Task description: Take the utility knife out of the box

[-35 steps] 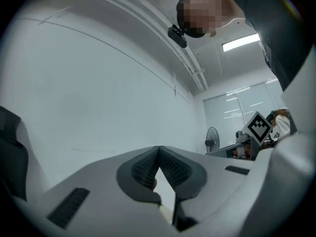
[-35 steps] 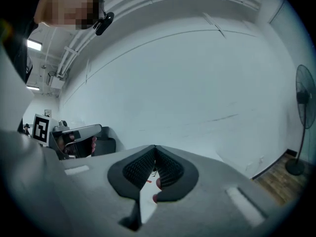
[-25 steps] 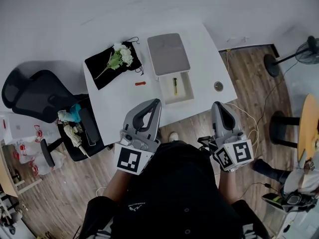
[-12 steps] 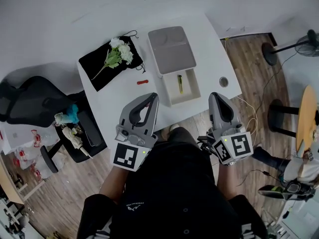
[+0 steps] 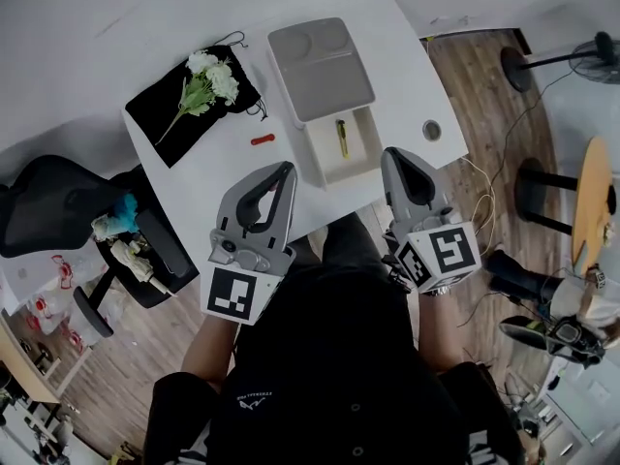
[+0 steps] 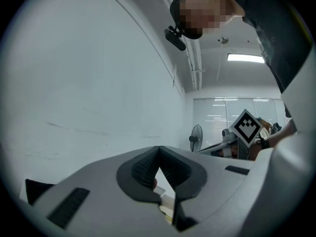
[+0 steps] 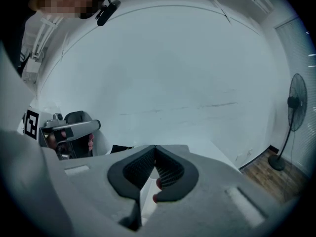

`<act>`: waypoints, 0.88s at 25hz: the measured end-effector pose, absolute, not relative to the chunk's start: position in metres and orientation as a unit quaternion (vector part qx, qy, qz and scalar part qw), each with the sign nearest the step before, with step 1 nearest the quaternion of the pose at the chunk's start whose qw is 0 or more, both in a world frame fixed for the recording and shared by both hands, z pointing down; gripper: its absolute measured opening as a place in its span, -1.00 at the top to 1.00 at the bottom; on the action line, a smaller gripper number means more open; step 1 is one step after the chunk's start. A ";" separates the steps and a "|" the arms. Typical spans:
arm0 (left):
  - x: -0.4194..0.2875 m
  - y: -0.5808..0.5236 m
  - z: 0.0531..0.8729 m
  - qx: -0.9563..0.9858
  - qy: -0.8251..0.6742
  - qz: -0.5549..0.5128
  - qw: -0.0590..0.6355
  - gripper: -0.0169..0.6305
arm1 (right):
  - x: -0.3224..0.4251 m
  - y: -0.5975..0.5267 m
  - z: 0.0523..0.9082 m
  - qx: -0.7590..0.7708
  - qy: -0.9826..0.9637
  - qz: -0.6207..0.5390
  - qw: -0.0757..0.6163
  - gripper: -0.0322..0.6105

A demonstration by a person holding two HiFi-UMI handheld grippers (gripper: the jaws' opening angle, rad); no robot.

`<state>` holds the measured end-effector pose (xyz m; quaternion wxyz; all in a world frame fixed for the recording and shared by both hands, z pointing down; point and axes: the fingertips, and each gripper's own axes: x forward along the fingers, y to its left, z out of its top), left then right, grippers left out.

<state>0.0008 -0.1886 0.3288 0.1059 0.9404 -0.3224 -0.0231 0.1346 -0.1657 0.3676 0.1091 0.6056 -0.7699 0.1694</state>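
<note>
A white box lies open on the white table, its grey lid folded back on the far side. In its tray rests the yellow-green utility knife. My left gripper hovers over the table's near edge, just left of the tray, jaws shut and empty. My right gripper is just right of the tray, also shut with nothing held. In the left gripper view the left gripper's tips meet. The right gripper view shows the right gripper's tips touching as well.
A black cloth with white flowers lies at the table's far left. A small red object sits between cloth and box. A round cable hole is right of the box. A black chair stands left; a fan is far right.
Both grippers have moved forward toward the table's near edge and now flank the open tray. Their jaws stay shut. The table sits higher and further left in the head view.
</note>
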 end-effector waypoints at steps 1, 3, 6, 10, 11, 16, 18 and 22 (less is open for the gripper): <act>0.004 -0.190 0.332 0.941 -0.319 -0.022 0.106 0.93 | 0.135 -0.168 0.375 0.604 -0.769 0.174 0.115 0.89; 0.010 -0.192 0.337 0.943 -0.313 -0.018 0.108 0.93 | 0.136 -0.173 0.391 0.601 -0.767 0.187 0.125 0.89; 0.018 -0.194 0.344 0.946 -0.307 -0.011 0.108 0.93 | 0.138 -0.178 0.414 0.601 -0.760 0.211 0.132 0.89; 0.022 -0.203 0.349 0.944 -0.310 -0.011 0.113 0.93 | 0.136 -0.190 0.444 0.590 -0.758 0.237 0.146 0.89; 0.023 -0.205 0.351 0.944 -0.310 -0.011 0.114 0.93 | 0.136 -0.192 0.451 0.588 -0.757 0.241 0.150 0.89; 0.025 -0.212 0.359 0.943 -0.309 -0.003 0.121 0.93 | 0.135 -0.202 0.478 0.589 -0.746 0.264 0.162 0.89; 0.025 -0.215 0.363 0.943 -0.310 -0.001 0.122 0.93 | 0.137 -0.206 0.490 0.593 -0.738 0.274 0.169 0.89; 0.026 -0.221 0.367 0.942 -0.313 -0.002 0.123 0.93 | 0.142 -0.213 0.518 0.598 -0.723 0.283 0.199 0.89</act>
